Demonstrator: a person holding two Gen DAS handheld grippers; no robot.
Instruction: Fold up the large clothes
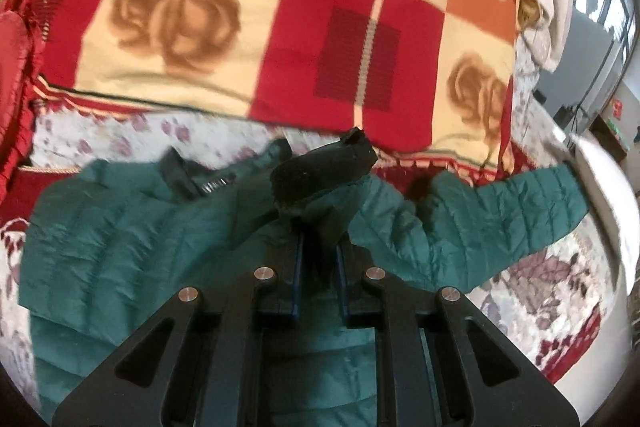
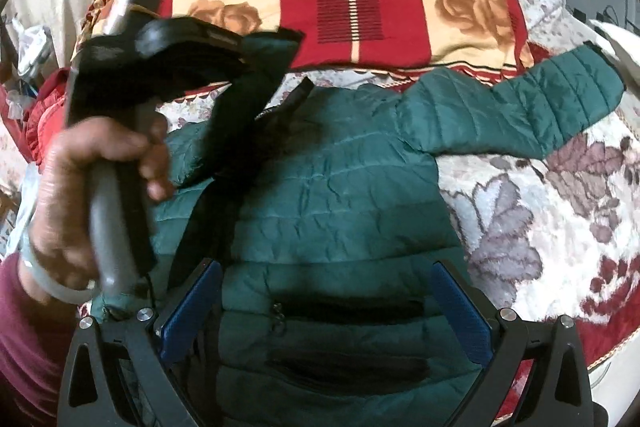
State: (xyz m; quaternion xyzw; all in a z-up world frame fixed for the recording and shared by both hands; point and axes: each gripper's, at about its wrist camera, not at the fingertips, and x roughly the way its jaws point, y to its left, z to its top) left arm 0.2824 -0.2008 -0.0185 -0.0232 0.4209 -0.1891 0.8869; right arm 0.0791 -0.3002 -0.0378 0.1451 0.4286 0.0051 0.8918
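Left gripper (image 1: pixel 318 259) pinched the quilted green puffer jacket's (image 2: pixel 340 195) black-lined sleeve while the right gripper (image 2: pixel 326 311) gaped empty near it, so the slick fabric could slip free.

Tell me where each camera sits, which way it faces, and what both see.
Left wrist: on the left hand-held gripper, looking down along fingers shut on the green jacket's sleeve.
Right wrist: on the open right hand-held gripper, looking down at the jacket's pocket; the left hand shows.
Both see: jacket, checked quilt.
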